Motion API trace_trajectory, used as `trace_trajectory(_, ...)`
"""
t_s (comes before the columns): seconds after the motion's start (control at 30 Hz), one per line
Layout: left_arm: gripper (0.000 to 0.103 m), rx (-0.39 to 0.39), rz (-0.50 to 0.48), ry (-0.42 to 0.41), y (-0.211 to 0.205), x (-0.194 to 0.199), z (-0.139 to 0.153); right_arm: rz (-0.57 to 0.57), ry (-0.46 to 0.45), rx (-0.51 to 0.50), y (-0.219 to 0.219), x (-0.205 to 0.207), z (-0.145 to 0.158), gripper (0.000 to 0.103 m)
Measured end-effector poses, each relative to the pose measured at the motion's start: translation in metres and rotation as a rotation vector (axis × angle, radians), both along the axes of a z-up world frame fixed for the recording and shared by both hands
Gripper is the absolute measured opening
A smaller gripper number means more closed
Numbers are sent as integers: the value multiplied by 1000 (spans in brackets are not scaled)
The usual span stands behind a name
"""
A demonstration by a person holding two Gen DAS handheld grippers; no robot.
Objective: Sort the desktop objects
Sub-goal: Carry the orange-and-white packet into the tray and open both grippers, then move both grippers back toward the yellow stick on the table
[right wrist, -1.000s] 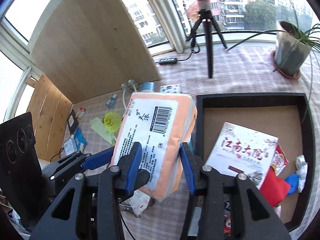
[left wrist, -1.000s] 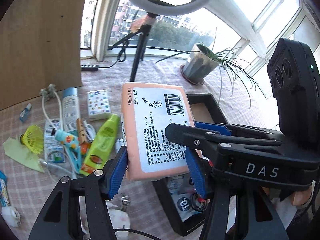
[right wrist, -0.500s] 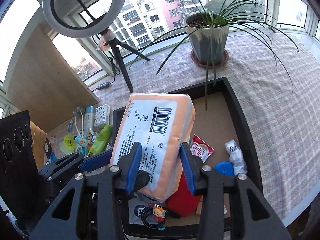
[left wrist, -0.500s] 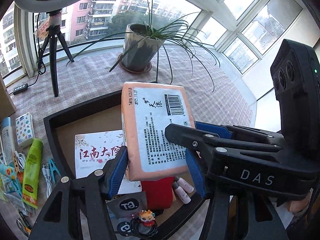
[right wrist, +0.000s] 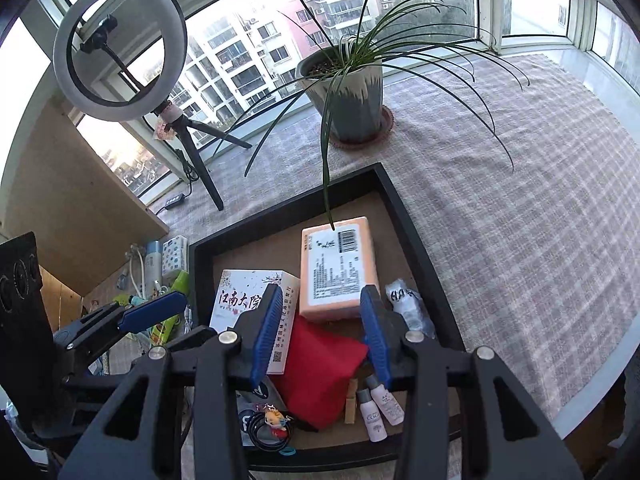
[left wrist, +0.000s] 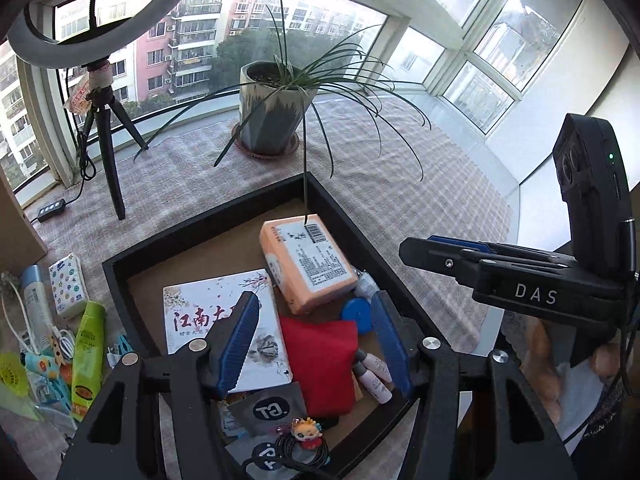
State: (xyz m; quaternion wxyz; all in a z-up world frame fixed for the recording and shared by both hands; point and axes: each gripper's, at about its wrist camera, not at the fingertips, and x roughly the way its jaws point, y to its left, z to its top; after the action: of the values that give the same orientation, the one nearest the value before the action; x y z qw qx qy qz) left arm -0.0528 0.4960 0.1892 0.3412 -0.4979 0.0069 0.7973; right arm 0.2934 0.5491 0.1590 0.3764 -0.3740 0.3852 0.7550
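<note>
Black tray (left wrist: 168, 248) near the desk's window-side corner, already crowded. Inside, toward its far wall, orange tissue pack (left wrist: 308, 264), lying flat, label up: looks light, soft and squashy, film wrap probably slick; best pinched across the short sides, gently. Beside it white book (left wrist: 224, 320), stiff and flat, likely needing an edge grip. Red pouch (left wrist: 320, 360) at the near wall, limp. Small bottles (right wrist: 376, 408) at the near corner, hard, apt to roll. Left tool (left wrist: 316, 340) and right tool (right wrist: 320, 328) both hanging above the tray, gaping, holding nothing.
</note>
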Motion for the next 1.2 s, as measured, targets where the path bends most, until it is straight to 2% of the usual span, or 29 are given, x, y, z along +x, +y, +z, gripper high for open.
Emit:
trace_trajectory(0.13,55,-4,44,31,-49,11,16,39,28,-26,-17,-5,0,41)
trace_trajectory(0.37,55,-94,201,80,-162,54,25,205,56,-28,-68,-28,6,41)
trace_trajectory(0.53,55,-128,363,29,-246,89,10,372,41,-36,-115,-53,-1,42)
trace_trajectory(0.7,55,-143,505,-60,-312,127,-22,556,-25,-24,-172,-81,-23,44)
trace_trajectory(0.83,55,-131,609,-135,-354,158,-48,751,-93,-20,-226,-109,-51,44)
trace_trajectory(1.0,55,-120,714,-194,-392,198,-70,1088,-204,47,-313,-137,-89,44)
trace_trajectory(1.1,55,-112,768,-223,-410,219,-80,1262,-254,60,-358,-145,-113,51)
trace_trajectory(1.2,55,-93,816,-243,-426,239,-87,1413,-327,115,-399,-146,-136,53)
